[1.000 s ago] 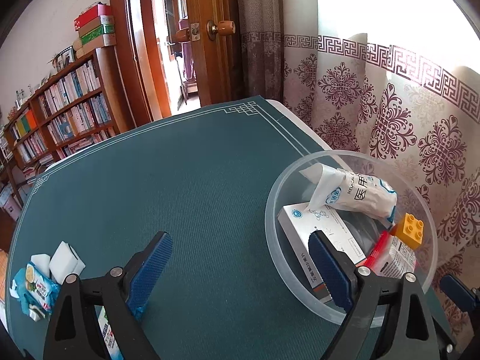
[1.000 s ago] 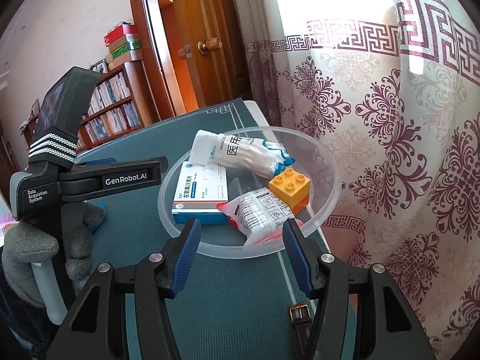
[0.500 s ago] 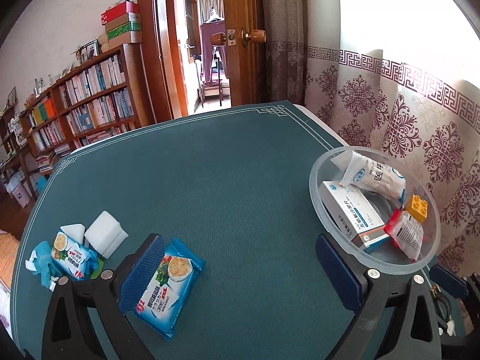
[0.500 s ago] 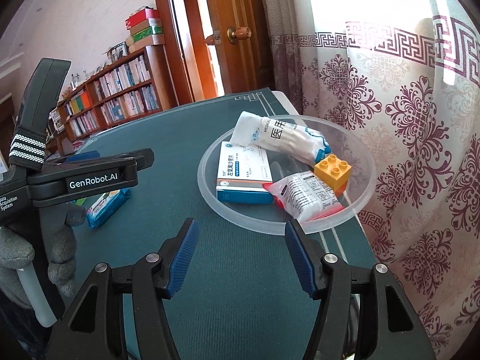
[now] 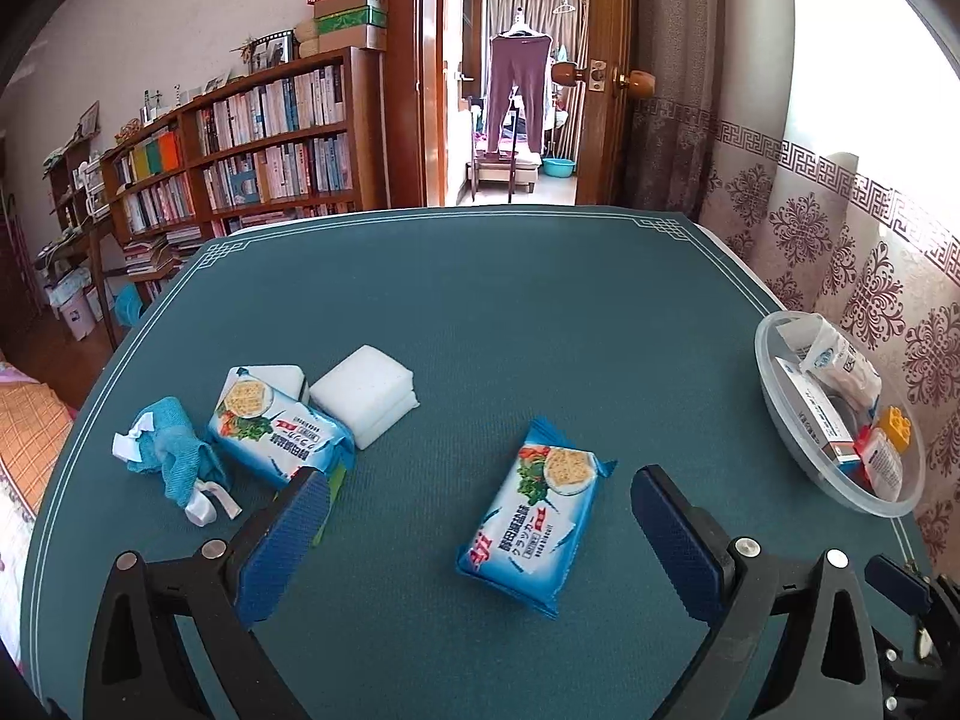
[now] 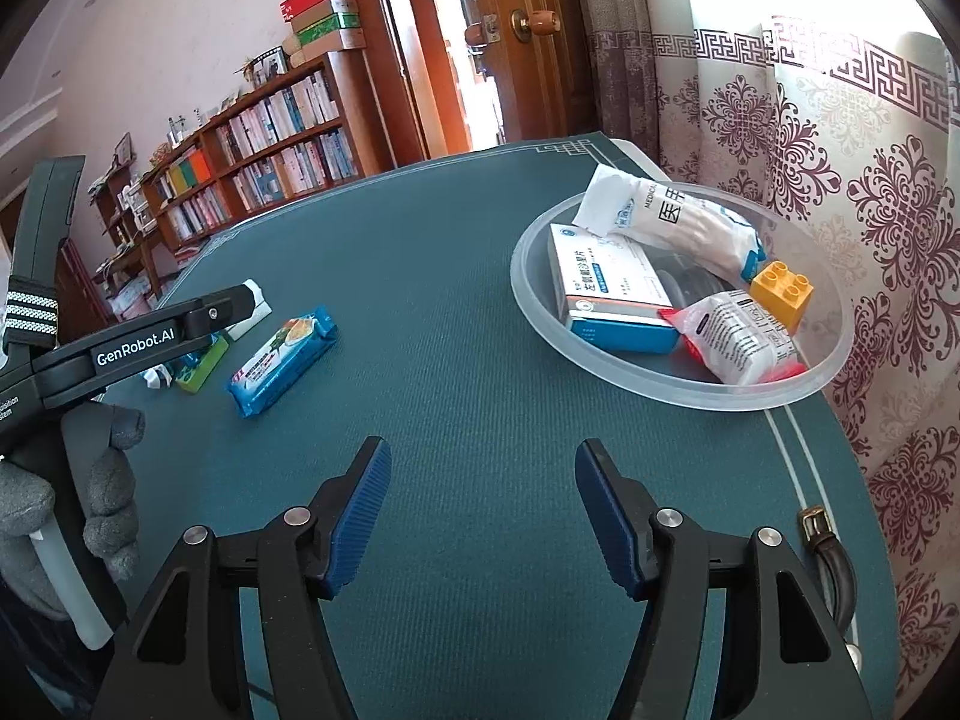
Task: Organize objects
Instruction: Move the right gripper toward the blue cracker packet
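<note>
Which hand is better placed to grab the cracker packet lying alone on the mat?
Left. The left gripper is open with the cracker packet lying between its fingers. The right gripper faces bare mat, packet off to its side.

A long wooden bookcase (image 5: 240, 156) runs along the pale wall (image 5: 150, 18), its shelves packed with books, with stacked boxes (image 5: 348, 6) on top — red, tan and green. Beside it a wooden door (image 6: 528, 42) with a round knob stands open onto a further room, where a garment (image 5: 519, 90) hangs on a hanger. To the right, cream curtains (image 6: 840, 150) with maroon medallions and a key-pattern band glow with strong daylight — the window itself is washed out.
</note>
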### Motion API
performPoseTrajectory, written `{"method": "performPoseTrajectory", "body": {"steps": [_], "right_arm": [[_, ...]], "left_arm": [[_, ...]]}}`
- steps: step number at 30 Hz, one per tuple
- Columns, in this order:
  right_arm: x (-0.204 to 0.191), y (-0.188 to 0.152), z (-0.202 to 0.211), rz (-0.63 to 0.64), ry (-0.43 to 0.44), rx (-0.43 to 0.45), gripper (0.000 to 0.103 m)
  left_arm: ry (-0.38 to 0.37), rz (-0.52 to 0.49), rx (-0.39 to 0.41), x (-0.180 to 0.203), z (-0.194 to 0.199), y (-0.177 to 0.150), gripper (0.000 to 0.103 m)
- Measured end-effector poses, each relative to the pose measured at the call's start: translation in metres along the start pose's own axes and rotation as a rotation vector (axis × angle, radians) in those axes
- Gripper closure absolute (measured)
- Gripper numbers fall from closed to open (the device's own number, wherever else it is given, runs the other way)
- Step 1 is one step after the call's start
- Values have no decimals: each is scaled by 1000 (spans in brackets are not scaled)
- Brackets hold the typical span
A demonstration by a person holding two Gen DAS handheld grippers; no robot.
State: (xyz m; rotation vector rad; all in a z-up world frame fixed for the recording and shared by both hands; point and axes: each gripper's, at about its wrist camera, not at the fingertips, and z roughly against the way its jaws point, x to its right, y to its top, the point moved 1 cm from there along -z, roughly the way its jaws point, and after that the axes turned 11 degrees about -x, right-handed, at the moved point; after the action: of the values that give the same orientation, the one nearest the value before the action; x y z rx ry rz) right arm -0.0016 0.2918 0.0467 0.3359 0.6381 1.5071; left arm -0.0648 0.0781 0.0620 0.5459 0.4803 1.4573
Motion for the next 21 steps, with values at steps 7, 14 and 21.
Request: {"method": "performPoseTrajectory", "body": {"steps": [7,14,21], "right_arm": [[-26,3,-12,12,26,-28,37],[-49,11,-24,17,44,-53,37],[-72,28,-39,19,72,-61,27]], "left_arm": [[12,84,-4,-43,0,-7,1],[31,145,-7,-78,-2,-14,1],[29,213,-18,-107,-7,-19,1]]}}
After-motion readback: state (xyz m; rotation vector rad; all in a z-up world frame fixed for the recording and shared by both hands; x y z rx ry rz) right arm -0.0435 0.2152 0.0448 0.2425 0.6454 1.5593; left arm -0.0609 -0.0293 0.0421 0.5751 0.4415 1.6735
